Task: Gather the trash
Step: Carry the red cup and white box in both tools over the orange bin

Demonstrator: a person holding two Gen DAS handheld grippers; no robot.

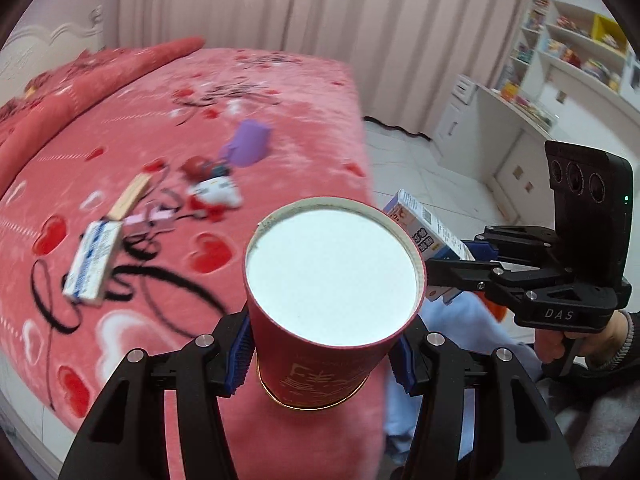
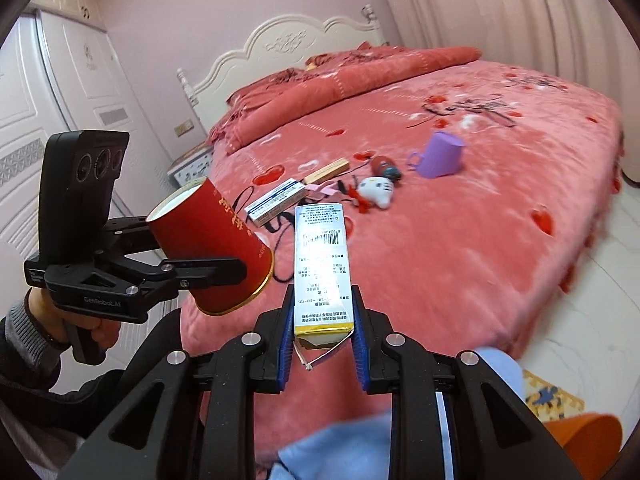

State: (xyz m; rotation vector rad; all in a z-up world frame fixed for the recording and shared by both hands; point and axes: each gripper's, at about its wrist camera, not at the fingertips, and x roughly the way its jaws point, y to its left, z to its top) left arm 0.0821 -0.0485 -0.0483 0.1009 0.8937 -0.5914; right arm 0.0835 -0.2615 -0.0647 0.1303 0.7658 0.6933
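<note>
My left gripper is shut on a red paper cup with gold lettering, held over the bed's near edge; the cup also shows in the right wrist view. My right gripper is shut on a white and yellow drink carton, held above the bed; the carton shows at the right of the left wrist view. On the pink bedspread lie a white and blue box, a thin wooden box, a Hello Kitty toy and a purple cup.
An orange bin sits low at the right beside light blue fabric. The bed's white headboard and white wardrobe doors stand behind. A white desk and shelves stand by the curtain across the tiled floor.
</note>
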